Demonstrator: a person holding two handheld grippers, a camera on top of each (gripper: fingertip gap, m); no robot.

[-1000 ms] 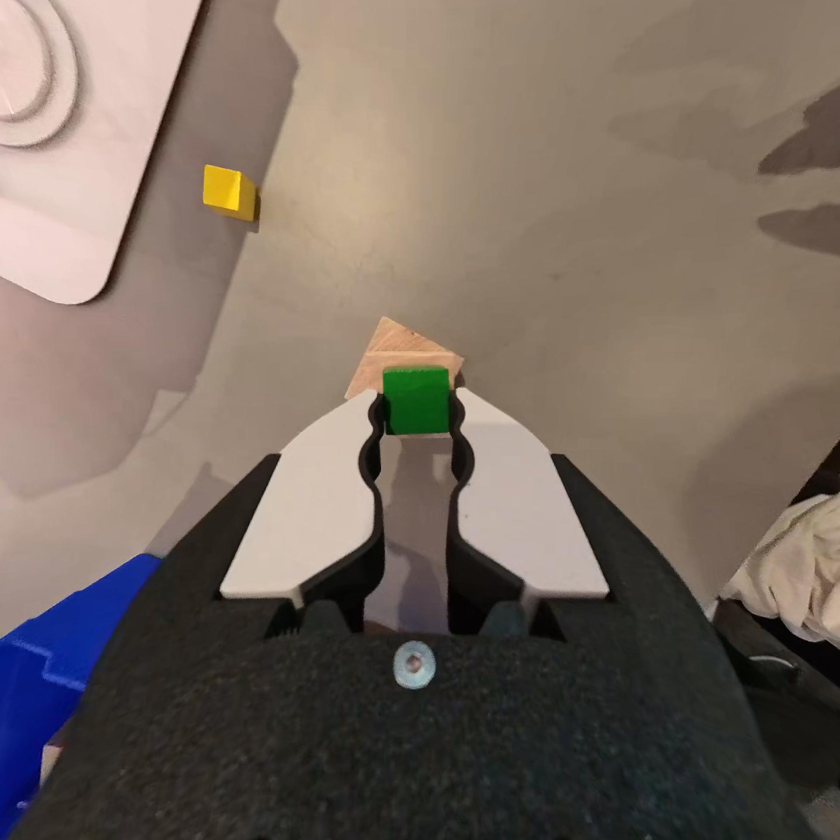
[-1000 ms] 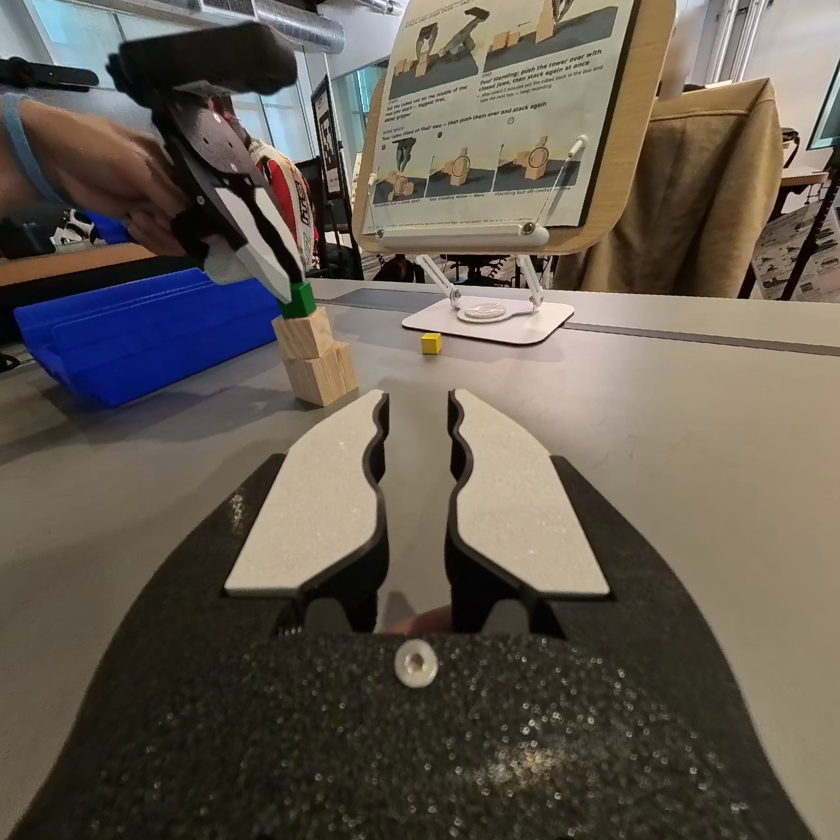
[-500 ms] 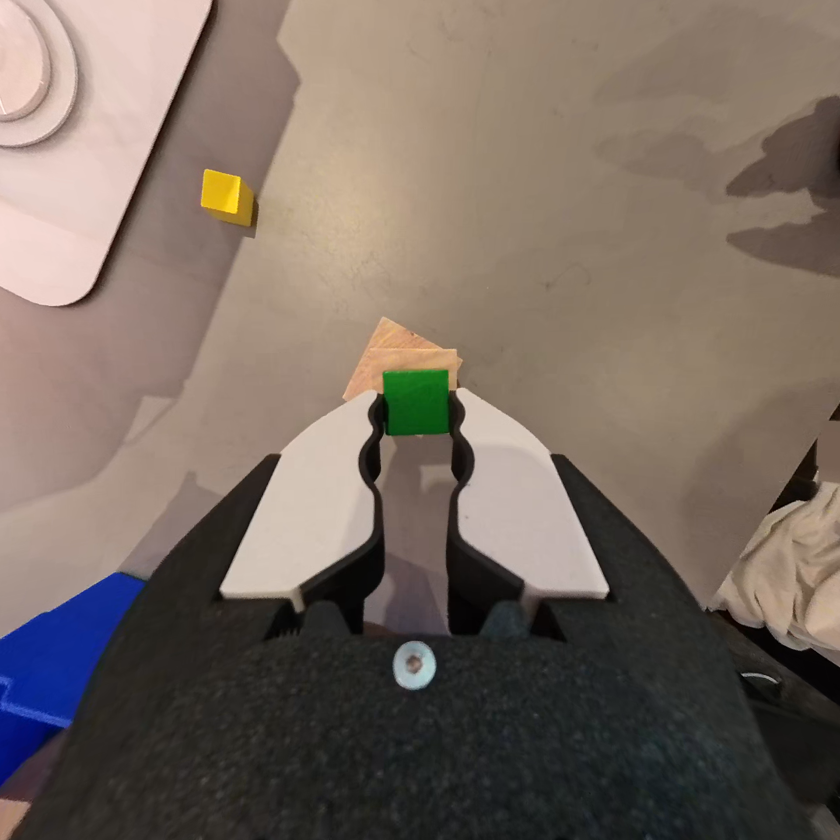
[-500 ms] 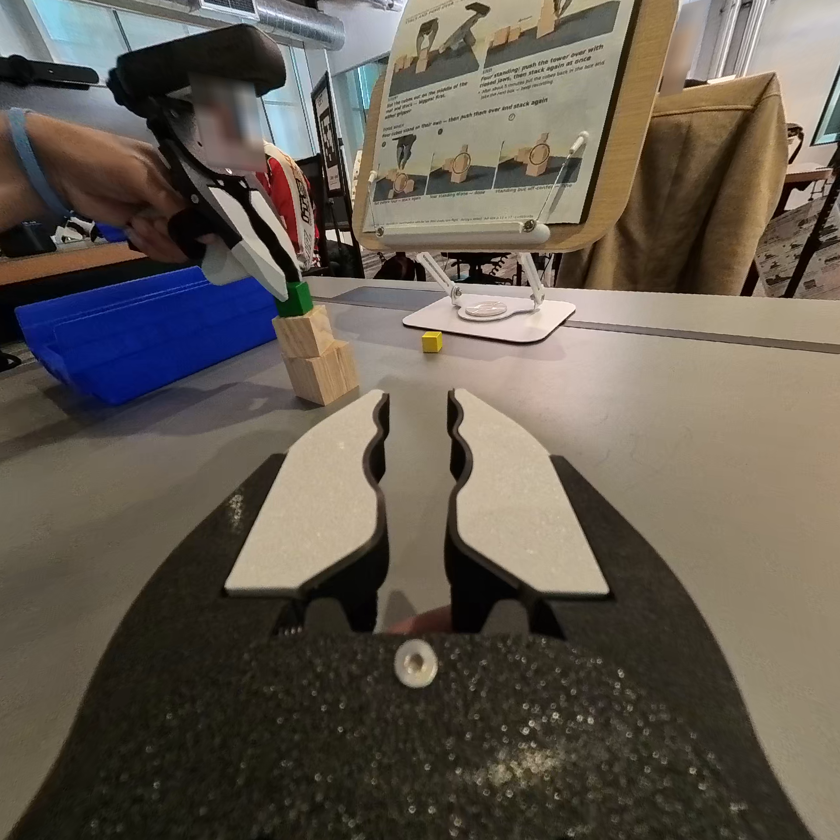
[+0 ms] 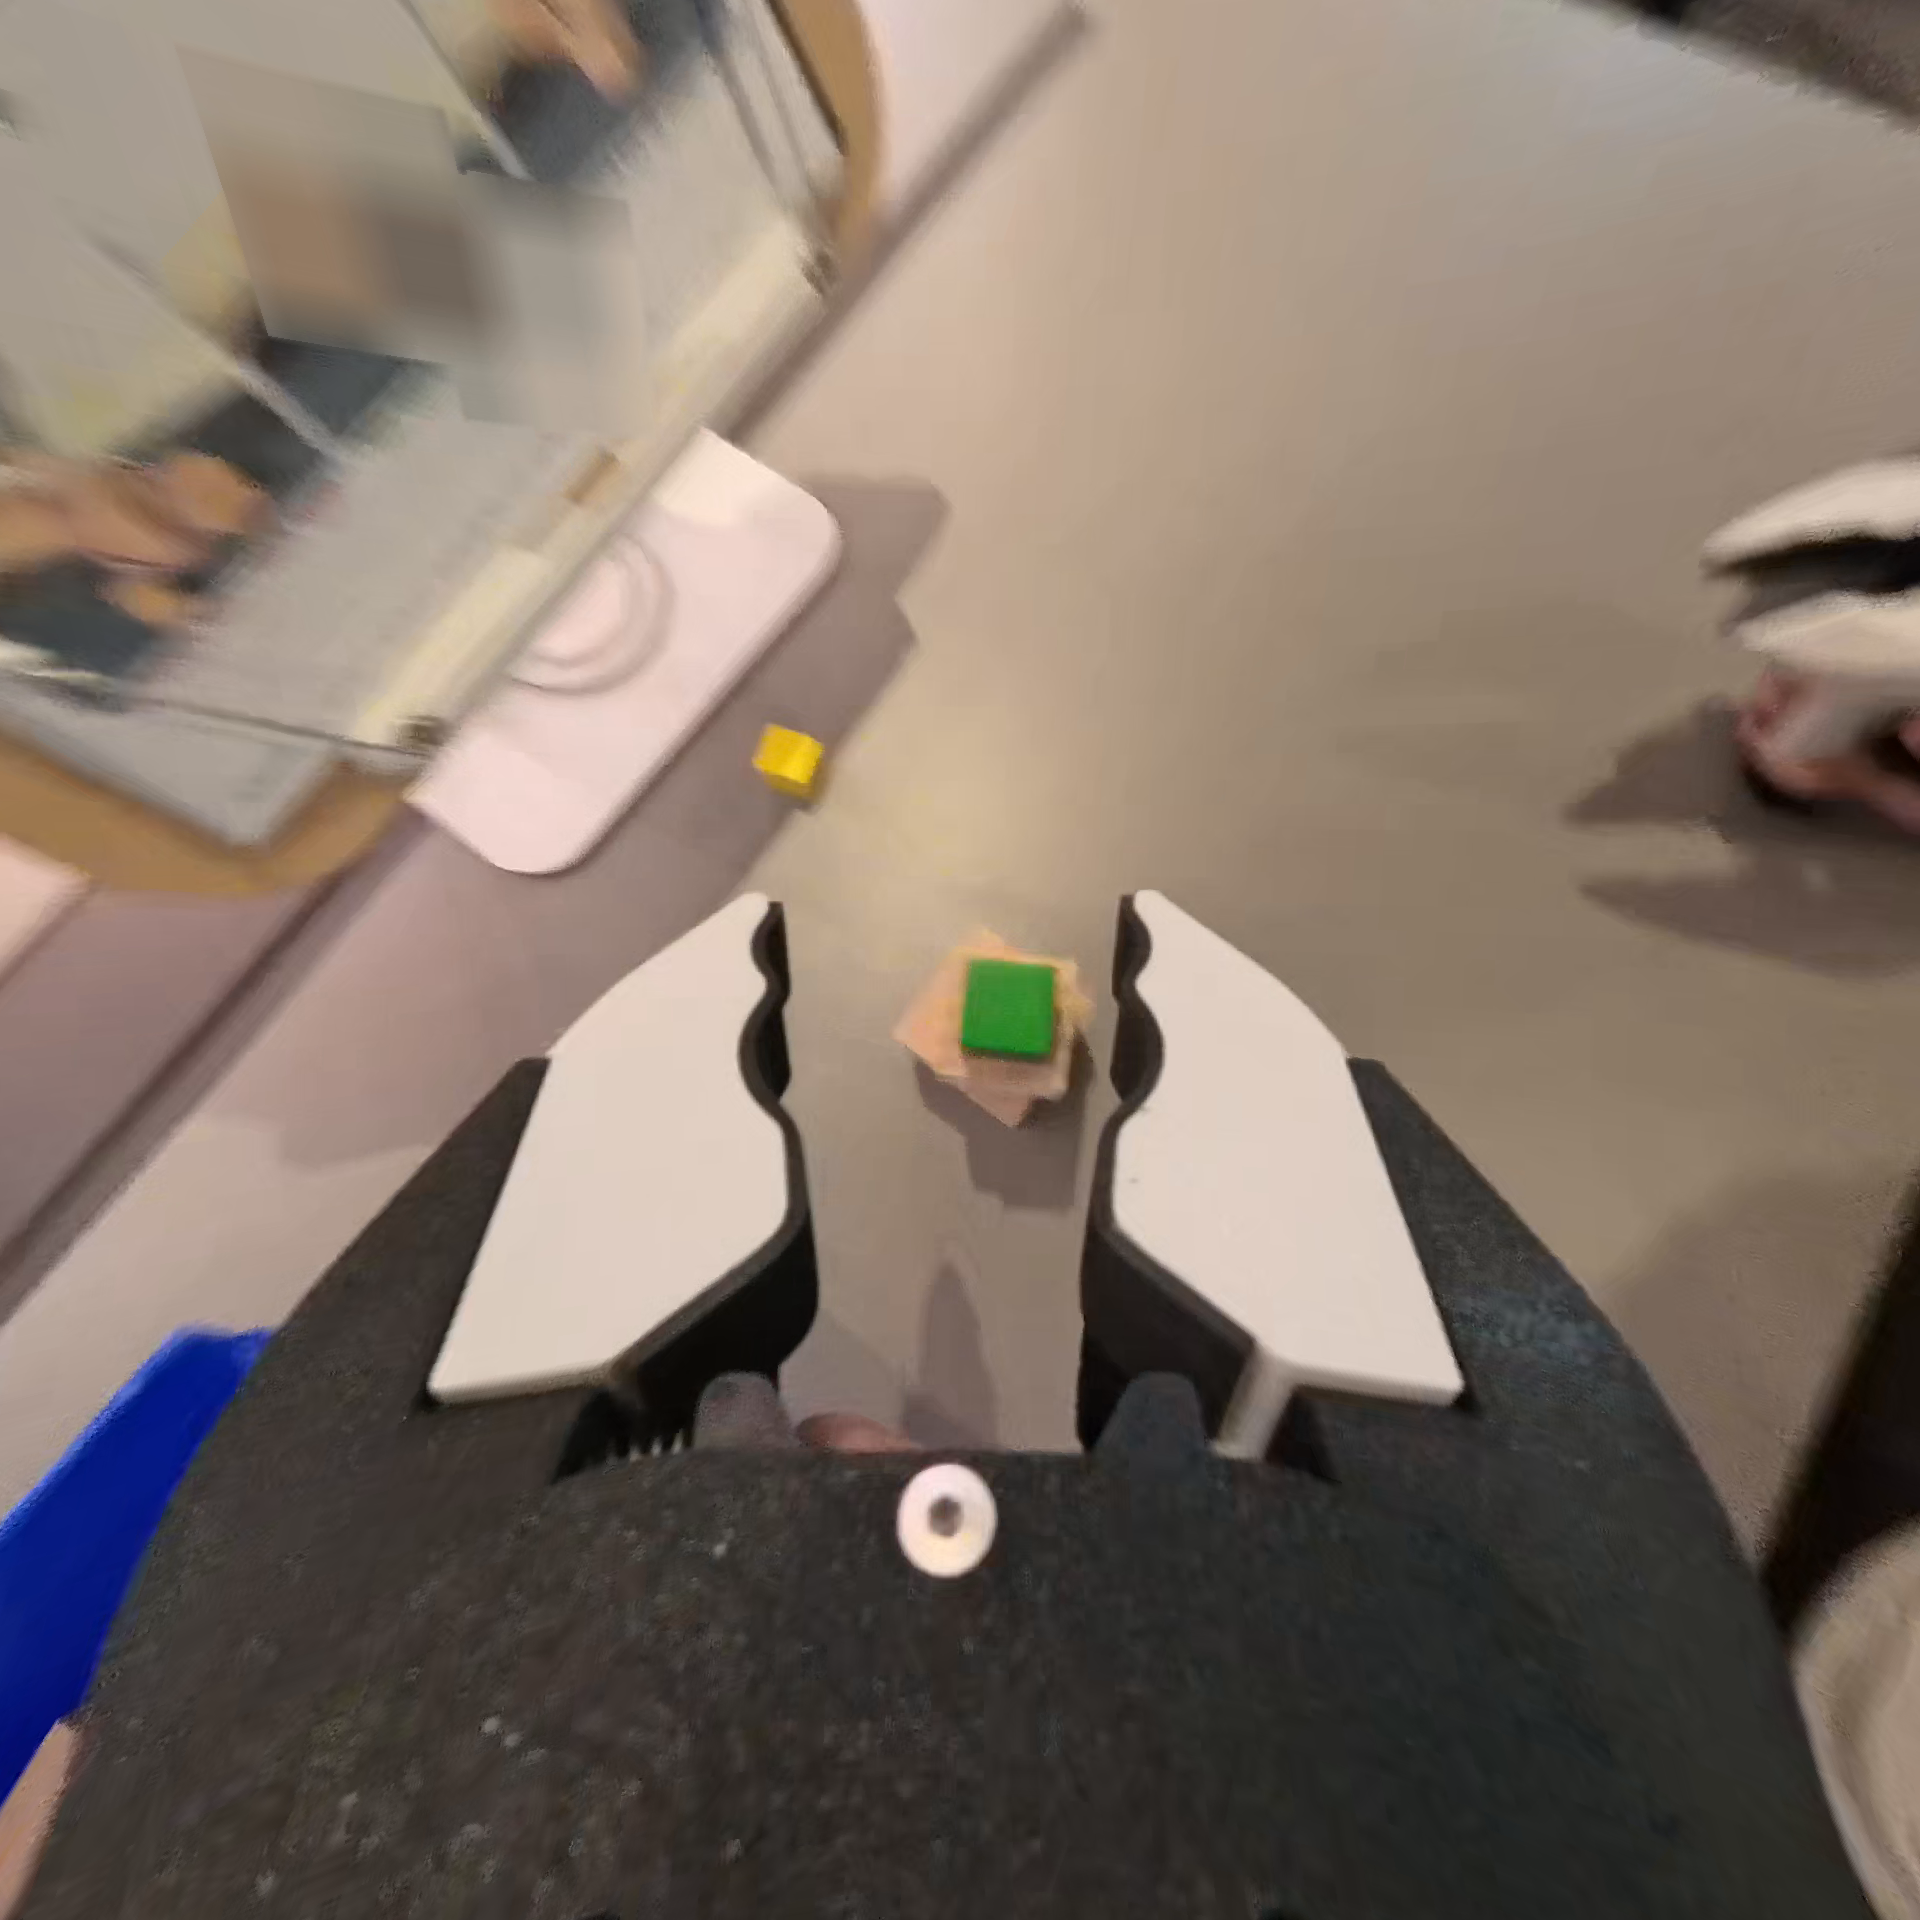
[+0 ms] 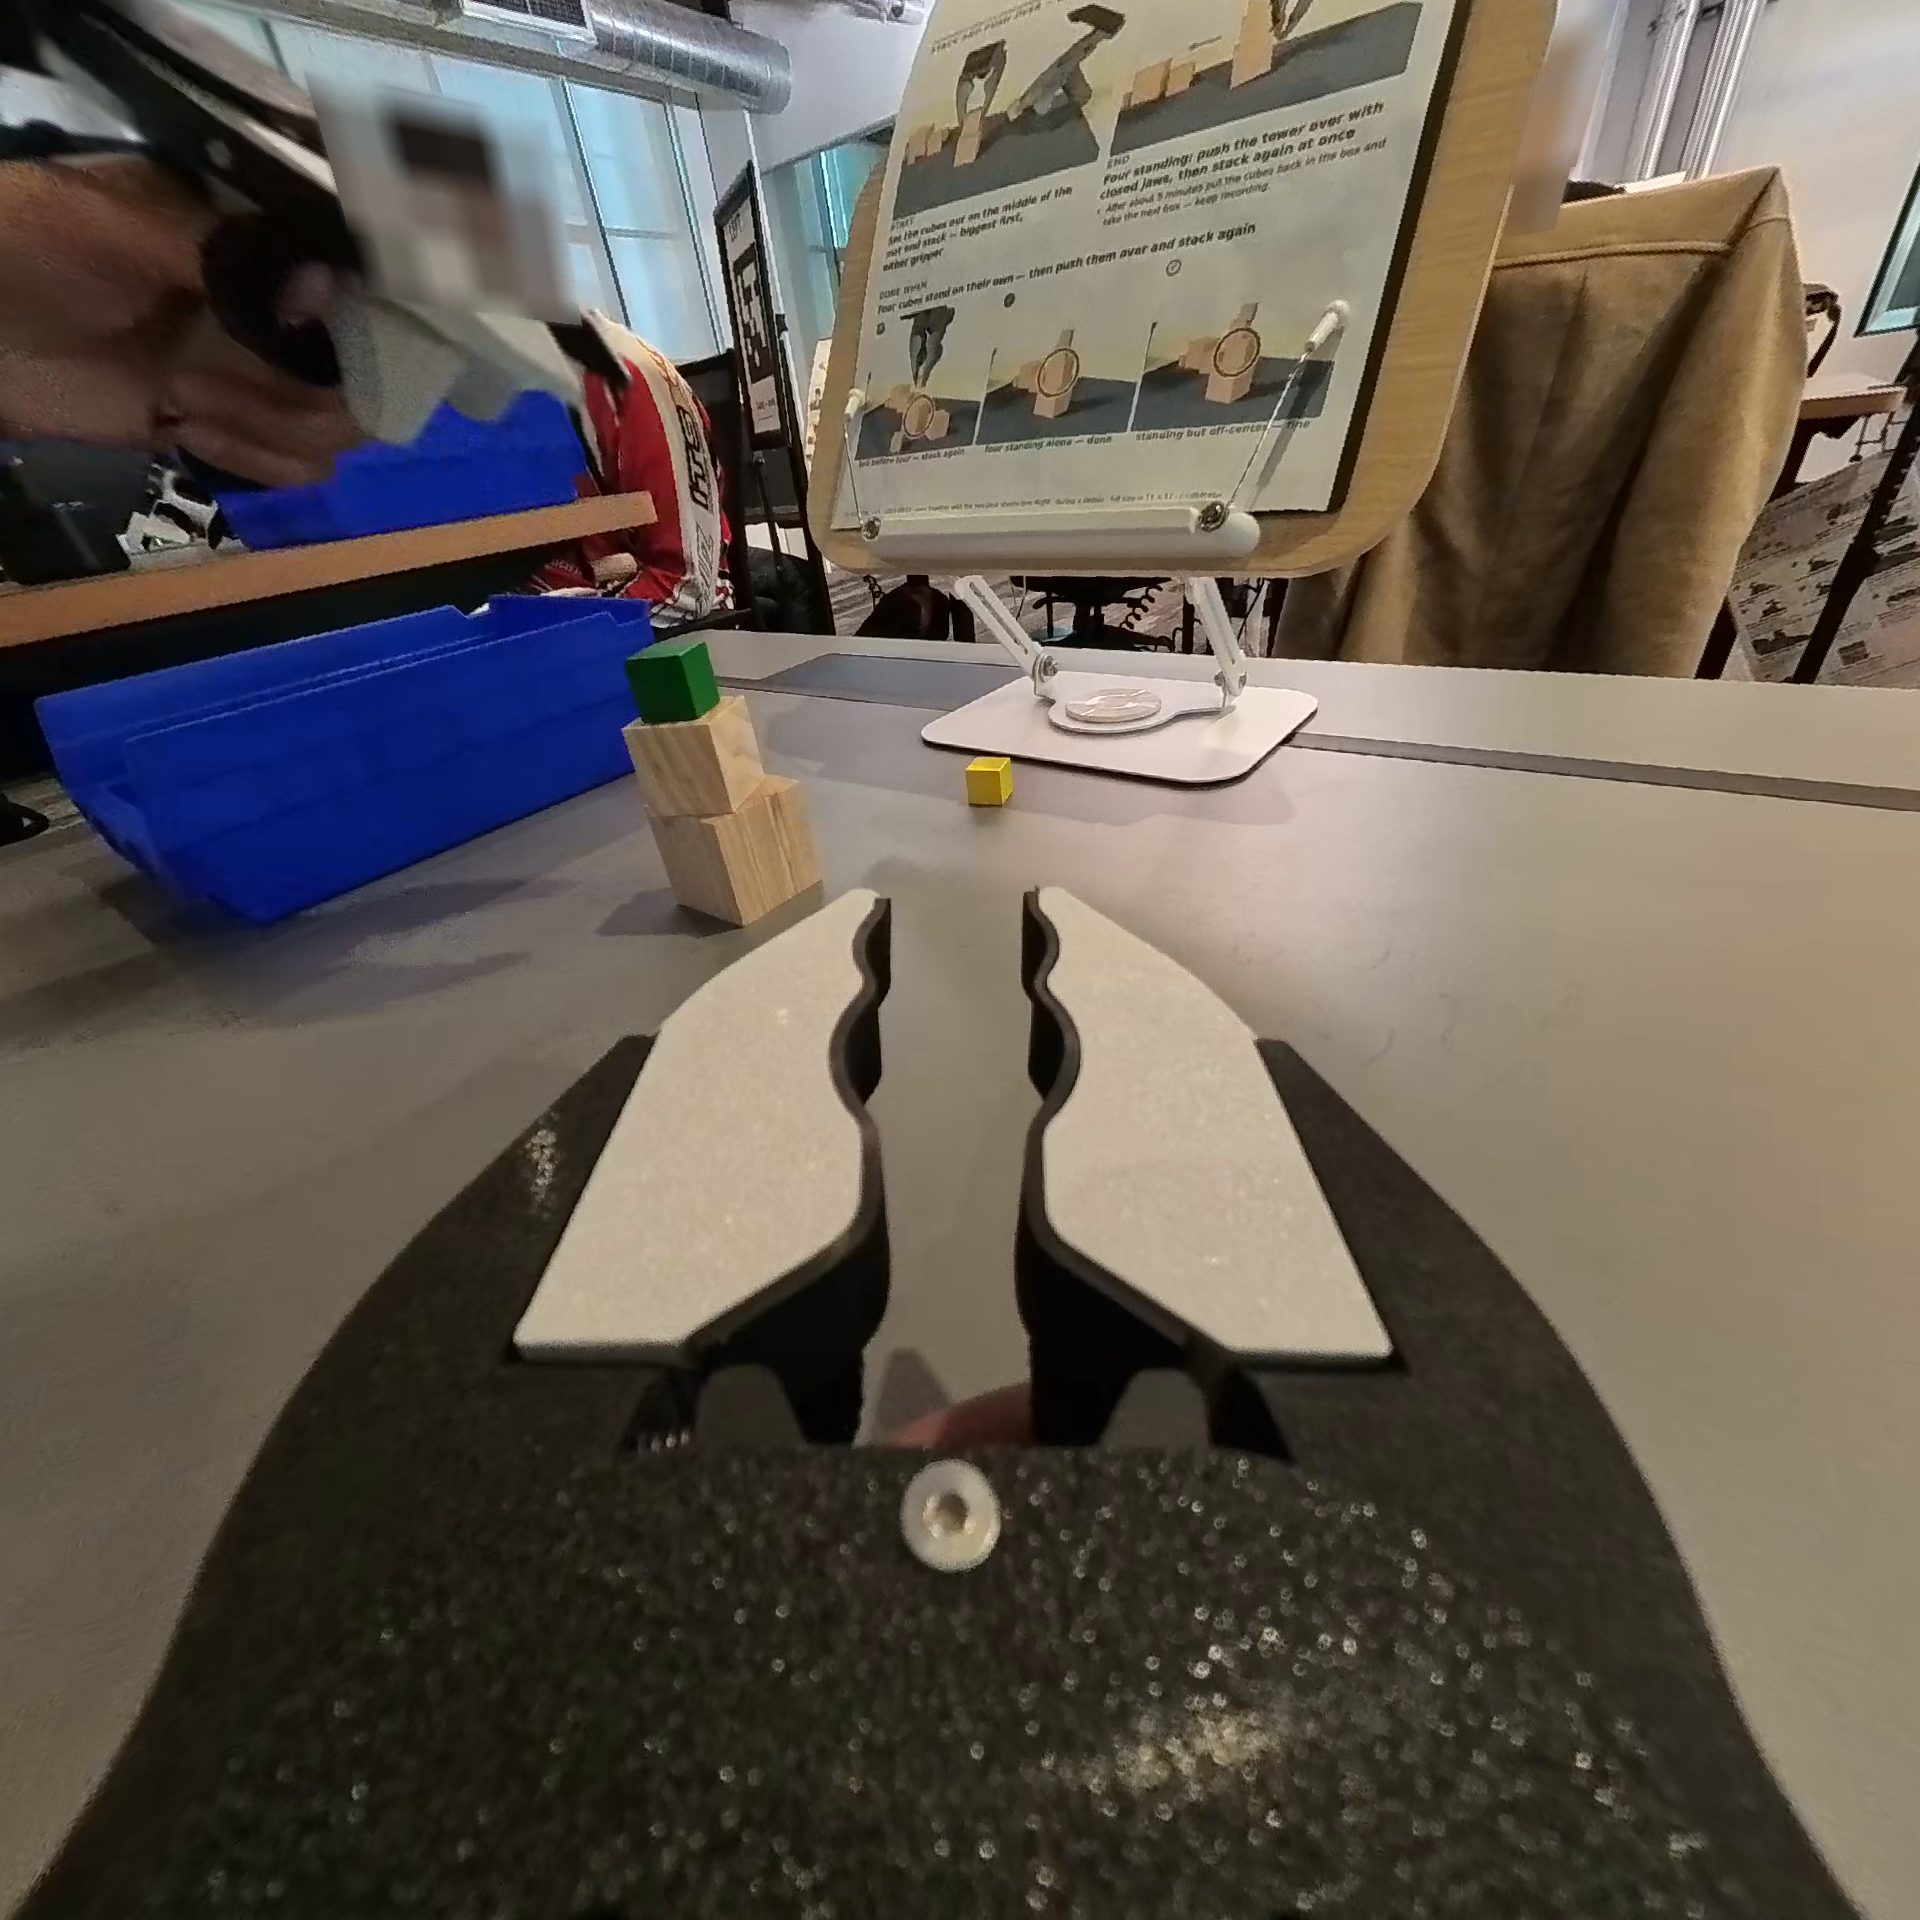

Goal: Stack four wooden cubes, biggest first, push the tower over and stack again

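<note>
A green cube [image 6: 673, 681] sits on top of a mid-size wooden cube [image 6: 696, 764], which rests turned on a bigger wooden cube [image 6: 743, 857]. A small yellow cube [image 6: 988, 780] lies alone on the grey table, to the right of and beyond the tower. In the left wrist view my left gripper [image 5: 951, 914] is open and empty, high above the green cube [image 5: 1006, 1008]; the yellow cube [image 5: 790, 750] lies beyond. It shows blurred at the upper left of the right wrist view [image 6: 457, 374]. My right gripper [image 6: 956, 904] rests low, narrowly open and empty, pointing just right of the tower.
A blue bin [image 6: 343, 738] stands left of the tower. A white stand base [image 6: 1122, 717] carrying an instruction board [image 6: 1122, 270] stands behind the yellow cube. A chair with a tan coat [image 6: 1610, 436] is behind the table. The right gripper shows at the right edge of the left wrist view [image 5: 1818, 582]. There is about 25 cm between the tips of the two grippers.
My left gripper has let go of the green cube, opened wide and risen away from the tower. The green cube stays on the stack. The right gripper has not moved.
</note>
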